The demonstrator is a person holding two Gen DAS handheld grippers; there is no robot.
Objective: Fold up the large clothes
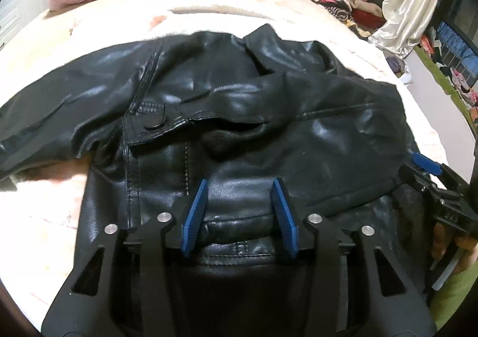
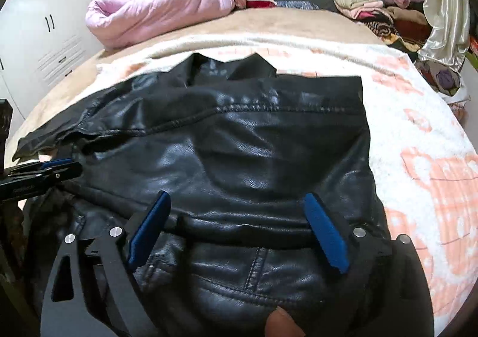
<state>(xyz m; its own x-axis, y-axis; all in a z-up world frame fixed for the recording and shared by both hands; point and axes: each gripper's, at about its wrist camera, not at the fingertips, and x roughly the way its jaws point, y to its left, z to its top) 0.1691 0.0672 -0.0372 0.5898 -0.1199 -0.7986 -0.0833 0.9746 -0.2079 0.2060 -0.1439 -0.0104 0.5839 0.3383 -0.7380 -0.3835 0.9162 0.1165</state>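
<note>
Spread across the middle of a bed lies a black leather jacket (image 1: 239, 116), glossy and creased, collar toward the headboard, one sleeve trailing to the left edge. Both grippers hover over its near hem, released: the left gripper (image 1: 240, 211) partly parted, the right gripper (image 2: 239, 226) spread wide. Under it lies a cream and peach blanket (image 2: 424, 157). A pink quilt (image 2: 155, 11) and stacked clothes (image 2: 376, 8) sit by the headboard; white wardrobes (image 2: 50, 23) stand left.

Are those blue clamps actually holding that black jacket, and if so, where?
No. Both the left hand-held gripper and the right hand-held gripper stand open over the black leather jacket, near its closer edge.
</note>
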